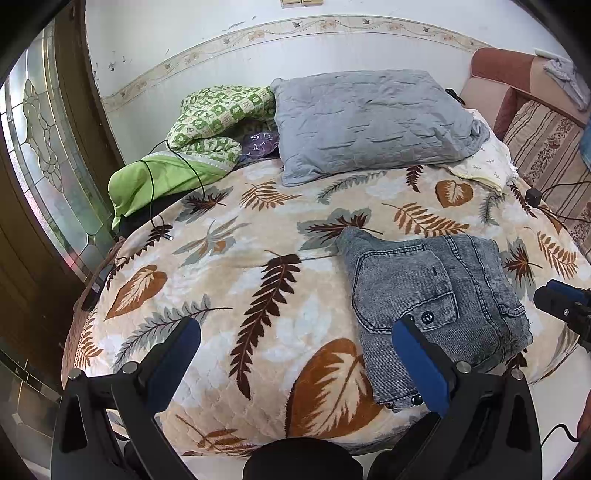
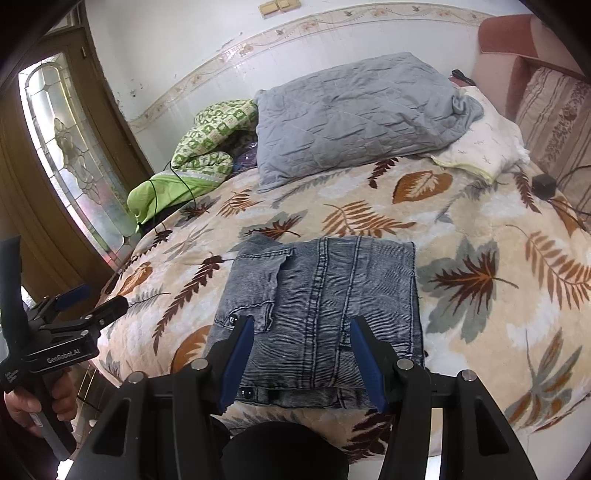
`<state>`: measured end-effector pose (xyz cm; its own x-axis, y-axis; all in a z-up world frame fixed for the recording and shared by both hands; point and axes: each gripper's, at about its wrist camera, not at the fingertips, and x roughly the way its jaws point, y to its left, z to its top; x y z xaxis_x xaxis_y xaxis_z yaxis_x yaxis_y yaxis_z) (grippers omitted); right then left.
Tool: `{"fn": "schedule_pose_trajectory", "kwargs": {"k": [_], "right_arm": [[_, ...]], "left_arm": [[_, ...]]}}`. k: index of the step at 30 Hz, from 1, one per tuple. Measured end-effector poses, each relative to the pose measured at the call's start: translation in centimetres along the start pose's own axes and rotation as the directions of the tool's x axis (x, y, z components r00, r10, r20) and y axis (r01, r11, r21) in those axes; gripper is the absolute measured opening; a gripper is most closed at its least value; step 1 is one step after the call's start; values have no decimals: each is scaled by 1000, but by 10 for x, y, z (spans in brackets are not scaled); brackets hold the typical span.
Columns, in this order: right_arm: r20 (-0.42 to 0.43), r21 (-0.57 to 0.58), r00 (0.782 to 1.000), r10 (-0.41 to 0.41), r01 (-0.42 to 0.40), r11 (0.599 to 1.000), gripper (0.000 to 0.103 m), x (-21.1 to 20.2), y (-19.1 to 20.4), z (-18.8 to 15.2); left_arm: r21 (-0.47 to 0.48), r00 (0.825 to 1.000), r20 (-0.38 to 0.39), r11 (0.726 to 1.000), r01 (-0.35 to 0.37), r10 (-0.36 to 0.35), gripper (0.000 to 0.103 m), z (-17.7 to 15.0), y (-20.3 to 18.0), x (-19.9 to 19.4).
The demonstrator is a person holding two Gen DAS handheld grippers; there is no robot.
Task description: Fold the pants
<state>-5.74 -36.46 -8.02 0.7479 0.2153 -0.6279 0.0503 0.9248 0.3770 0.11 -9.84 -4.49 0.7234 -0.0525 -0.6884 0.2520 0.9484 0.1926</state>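
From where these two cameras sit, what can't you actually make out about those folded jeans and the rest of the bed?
- Folded grey denim pants: layers underneath, hidden by the top fold in both views.
- Their near edge: partly covered by the right hand-held gripper in the right wrist view.
- Black object at the leaf-patterned blanket's left edge: too small to identify in the left wrist view.
- Purple item: mostly hidden behind the grey quilted pillow.

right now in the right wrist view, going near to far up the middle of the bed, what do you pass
right claw → folded jeans → leaf-print blanket → grey quilted pillow → wall border strip
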Motion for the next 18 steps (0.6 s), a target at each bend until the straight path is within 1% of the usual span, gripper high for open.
{"fn": "schedule_pose_trajectory", "kwargs": {"k": [18], "right_arm": [[-18, 18, 1000, -3, 4, 1000, 58, 5, 0, -5]], "left_arm": [[-12, 1000, -22, 1000, -7, 6, 103, -5, 3, 8]]}}
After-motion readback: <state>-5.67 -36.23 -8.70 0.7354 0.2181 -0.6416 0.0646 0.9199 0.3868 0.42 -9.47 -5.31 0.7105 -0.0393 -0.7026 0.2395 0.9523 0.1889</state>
